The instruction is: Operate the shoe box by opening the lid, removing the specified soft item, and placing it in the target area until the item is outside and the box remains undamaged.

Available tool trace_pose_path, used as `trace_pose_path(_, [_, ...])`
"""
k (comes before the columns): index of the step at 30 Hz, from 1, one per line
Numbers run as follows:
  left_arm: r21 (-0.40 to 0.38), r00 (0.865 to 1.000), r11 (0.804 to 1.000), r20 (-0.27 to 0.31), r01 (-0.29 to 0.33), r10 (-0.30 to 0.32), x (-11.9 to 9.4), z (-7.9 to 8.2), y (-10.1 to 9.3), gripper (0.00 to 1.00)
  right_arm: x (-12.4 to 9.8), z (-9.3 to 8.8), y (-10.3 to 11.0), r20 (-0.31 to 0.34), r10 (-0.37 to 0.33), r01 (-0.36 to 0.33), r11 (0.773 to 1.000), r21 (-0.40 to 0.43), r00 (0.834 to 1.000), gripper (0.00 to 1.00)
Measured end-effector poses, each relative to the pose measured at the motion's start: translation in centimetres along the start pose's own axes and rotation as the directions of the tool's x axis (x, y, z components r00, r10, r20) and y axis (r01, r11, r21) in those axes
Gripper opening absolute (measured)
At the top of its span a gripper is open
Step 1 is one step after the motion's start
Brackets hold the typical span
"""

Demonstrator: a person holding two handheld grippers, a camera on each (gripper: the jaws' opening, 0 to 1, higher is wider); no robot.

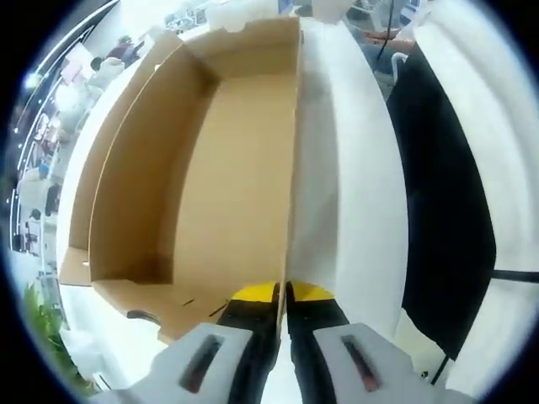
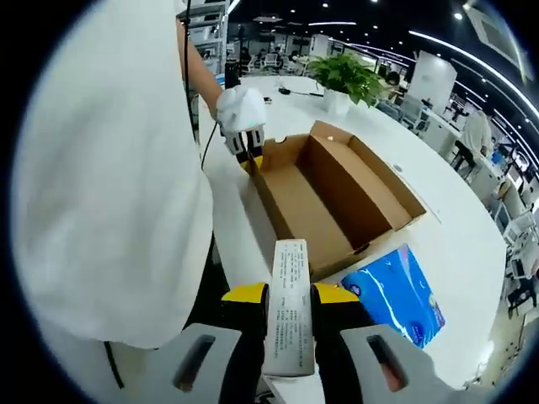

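Cardboard walls of the open shoe box [image 1: 194, 185] spread from ten to twelve o'clock in our left gripper view, and our left gripper [image 1: 282, 307] has its jaws pressed together on the box's near side wall at six. In our right gripper view the left gripper [image 2: 249, 153] sits at eleven o'clock on the box's [image 2: 337, 198] corner. Our right gripper [image 2: 290, 337] at six clamps a white printed pack [image 2: 289, 307], upright between the fingers. A blue packet [image 2: 396, 295] lies at four, just beside the box on the white table [image 2: 446, 227].

A brown cardboard box [image 2: 337, 198], a blue wavy-patterned packet [image 2: 396, 295], a white table [image 2: 438, 210].
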State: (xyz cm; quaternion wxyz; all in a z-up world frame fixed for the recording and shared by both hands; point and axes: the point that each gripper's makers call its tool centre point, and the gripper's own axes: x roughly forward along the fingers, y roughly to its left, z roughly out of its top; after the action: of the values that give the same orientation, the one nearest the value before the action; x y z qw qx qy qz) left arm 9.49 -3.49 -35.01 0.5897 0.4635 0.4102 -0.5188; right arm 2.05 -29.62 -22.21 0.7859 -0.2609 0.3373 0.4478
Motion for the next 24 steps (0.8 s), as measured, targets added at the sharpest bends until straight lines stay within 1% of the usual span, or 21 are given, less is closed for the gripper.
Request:
trace_pose_path(2, [0.000,1.000,1.000,0.000,-0.002,0.002,0.0,0.0,0.0,0.03,0.1,-0.6,-0.1,-0.022,-0.005,0.005,1.000,-0.018,1.000,0.18])
trace_pose_path(7, [-0.002,1.000,1.000,-0.001,0.001,-0.001,0.0,0.0,0.0,0.03,0.6,-1.6,-0.2,-0.036,0.015,-0.015,1.000,-0.010,0.999,0.18])
trace_pose_path(9, [-0.003,1.000,1.000,-0.002,0.002,-0.002,0.0,0.0,0.0,0.03,0.9,-2.3,-0.1,-0.067,0.026,-0.029,0.999,-0.038,0.997,0.18])
trace_pose_path(10, [-0.005,1.000,1.000,-0.004,0.002,-0.002,0.0,0.0,0.0,0.03,1.0,-2.5,-0.2,-0.070,0.027,-0.030,0.999,-0.037,0.997,0.18])
trace_pose_path(11, [-0.005,1.000,1.000,-0.004,0.002,-0.002,0.0,0.0,0.0,0.03,1.3,-2.7,-0.2,-0.066,0.039,-0.041,0.999,-0.028,0.997,0.18])
trace_pose_path(16, [-0.008,1.000,1.000,-0.012,0.002,-0.002,0.0,-0.1,0.0,0.03,2.5,-2.7,-0.2,-0.034,0.067,-0.068,0.997,-0.027,0.997,0.18])
trace_pose_path(20, [-0.009,1.000,1.000,-0.024,0.003,-0.003,0.1,-0.2,0.0,0.03,3.6,-3.9,0.5,-0.058,0.107,-0.110,0.993,-0.046,0.993,0.18])
trace_pose_path(24, [-0.012,1.000,1.000,-0.026,0.005,-0.005,0.1,-0.2,0.0,0.03,4.1,-4.3,0.8,-0.060,0.118,-0.121,0.992,-0.046,0.991,0.18])
